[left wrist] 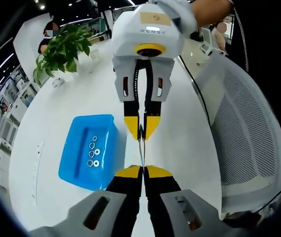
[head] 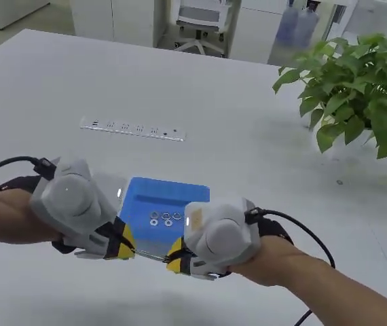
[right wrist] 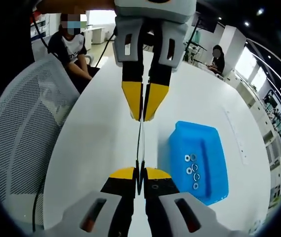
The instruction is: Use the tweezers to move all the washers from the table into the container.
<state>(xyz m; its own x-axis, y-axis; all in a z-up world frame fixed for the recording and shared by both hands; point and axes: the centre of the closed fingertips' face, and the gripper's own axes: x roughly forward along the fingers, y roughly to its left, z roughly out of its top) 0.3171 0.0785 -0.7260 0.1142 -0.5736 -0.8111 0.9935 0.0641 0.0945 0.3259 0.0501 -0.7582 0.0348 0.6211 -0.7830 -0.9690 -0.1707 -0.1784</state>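
The white tabletop point(head: 58, 81) is smooth and matte, with wide bare room across its far and left sides. Past its near edge stands a grey mesh-backed chair point(left wrist: 244, 138). A leafy green plant point(head: 356, 81) crowds the right edge. A flat power strip point(head: 132, 129) lies flush in the surface towards the far side, well apart from the work.

The container point(head: 193, 193) is a shallow blue plastic tray with rounded corners, set near the middle of the near edge. The two grippers meet nose to nose just on its near side, over bare tabletop.

The left gripper point(left wrist: 143, 169) has its yellow-tipped fingers point(left wrist: 130, 172) pressed together, with no gap to see, pinching one end of the tweezers point(left wrist: 141, 148). The right gripper point(right wrist: 139, 172) has its fingers point(right wrist: 154, 174) closed the same way on the other end. The tweezers are a thin bright metal strip stretched straight between the two sets of tips.

The washers point(head: 165, 218) are small silver rings, lying flat in a loose cluster on the container's floor.
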